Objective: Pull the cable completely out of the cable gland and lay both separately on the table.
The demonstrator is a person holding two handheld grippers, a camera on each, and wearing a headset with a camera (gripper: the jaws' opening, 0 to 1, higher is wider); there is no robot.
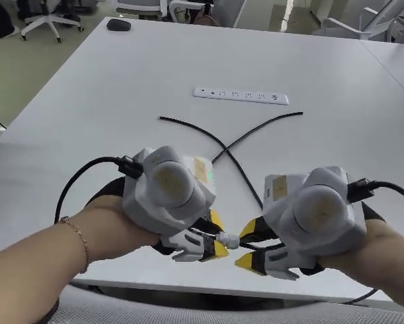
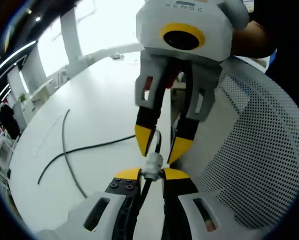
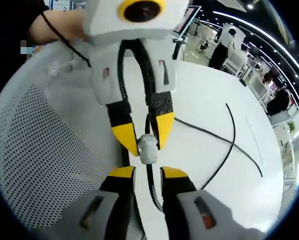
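The left gripper (image 1: 219,236) is clamped on the cable gland (image 1: 228,239), and the cable (image 3: 150,180) is not yet out of it. The right gripper (image 1: 251,245) straddles the cable just beyond the gland, jaws apart. It likely needs to close next, then pull away.

White cable gland (image 1: 228,239) with the black cable (image 3: 149,177) threaded through it

Small plastic gland lies sideways just above the near table edge, pinched between the left gripper (image 2: 151,174)'s yellow tips. The thin cable sticks out of both its ends.
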